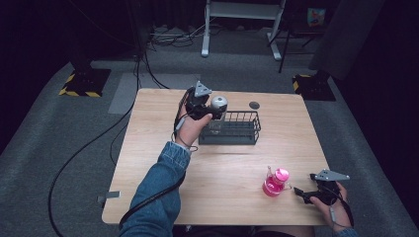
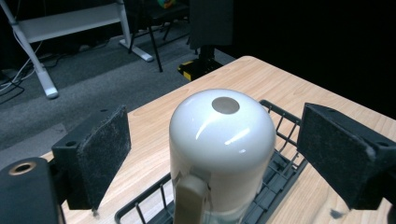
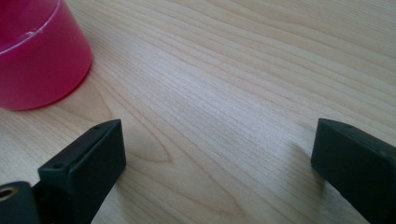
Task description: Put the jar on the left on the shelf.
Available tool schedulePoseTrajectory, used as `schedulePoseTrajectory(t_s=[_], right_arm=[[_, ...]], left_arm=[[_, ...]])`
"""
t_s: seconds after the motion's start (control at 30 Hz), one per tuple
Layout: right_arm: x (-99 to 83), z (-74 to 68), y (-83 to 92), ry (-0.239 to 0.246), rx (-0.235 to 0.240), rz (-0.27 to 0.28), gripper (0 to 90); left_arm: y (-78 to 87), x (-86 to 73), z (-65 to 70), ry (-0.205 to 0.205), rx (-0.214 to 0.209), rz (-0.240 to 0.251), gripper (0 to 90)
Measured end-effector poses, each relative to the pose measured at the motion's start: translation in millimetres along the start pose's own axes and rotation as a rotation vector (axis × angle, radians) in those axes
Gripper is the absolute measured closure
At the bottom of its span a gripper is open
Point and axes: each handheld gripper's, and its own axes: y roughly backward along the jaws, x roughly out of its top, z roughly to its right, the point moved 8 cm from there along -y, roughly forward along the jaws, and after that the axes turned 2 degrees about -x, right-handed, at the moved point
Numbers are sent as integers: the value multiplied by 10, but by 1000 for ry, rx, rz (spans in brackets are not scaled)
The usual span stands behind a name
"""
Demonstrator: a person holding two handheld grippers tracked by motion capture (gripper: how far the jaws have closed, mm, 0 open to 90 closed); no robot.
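While over wire basket (image 1: 245, 129), left hand-held gripper (image 1: 213, 114) straddles white-capped bottle (image 2: 222, 144), pads clear.

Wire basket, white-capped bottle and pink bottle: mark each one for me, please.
wire basket (image 1: 245, 129): high view, front wall of the black rack.
white-capped bottle (image 2: 222, 130): left gripper view, domed white cap.
pink bottle (image 1: 273, 186): high view, pink body below the cap.

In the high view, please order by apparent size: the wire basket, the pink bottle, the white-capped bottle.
1. wire basket, clearly largest.
2. pink bottle and white-capped bottle: too alike to rank; the left tool partly hides the latter.
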Motion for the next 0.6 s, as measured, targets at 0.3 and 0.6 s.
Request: schedulePoseTrajectory(t_s=[0.3, 0.6], right_arm=[[0, 0, 0, 0, 0, -1, 29], [0, 0, 0, 0, 0, 0, 29]], left_arm=[[337, -13, 38, -9, 15, 20, 97], [693, -96, 54, -7, 40, 29, 97]])
